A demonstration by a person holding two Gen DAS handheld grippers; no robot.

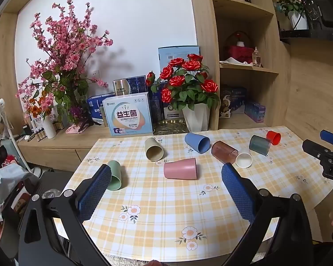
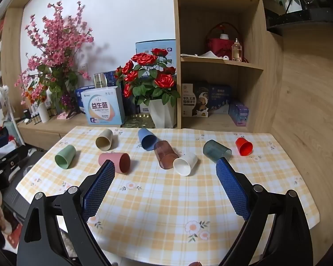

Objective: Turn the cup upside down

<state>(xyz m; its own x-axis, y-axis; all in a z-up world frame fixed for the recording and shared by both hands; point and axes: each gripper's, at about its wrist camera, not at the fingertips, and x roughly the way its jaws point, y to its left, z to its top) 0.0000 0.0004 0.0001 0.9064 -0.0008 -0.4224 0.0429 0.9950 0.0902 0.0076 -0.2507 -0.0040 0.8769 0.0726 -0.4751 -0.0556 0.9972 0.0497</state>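
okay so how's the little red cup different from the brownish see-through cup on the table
The red cup is opaque and clearly smaller; the brown cup is translucent and taller. The red cup lies apart near the table's far right corner; the brown cup sits mid-table, close against the white cup. Both lie on their sides.

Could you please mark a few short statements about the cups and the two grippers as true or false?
1. All the cups lie on their sides. True.
2. The left gripper holds the pink cup. False: its fingers are spread and hold nothing.
3. The white cup touches the brown translucent cup. True.
4. The red cup sits at the table's left end. False: it lies at the right end.
5. The right gripper is open. True.
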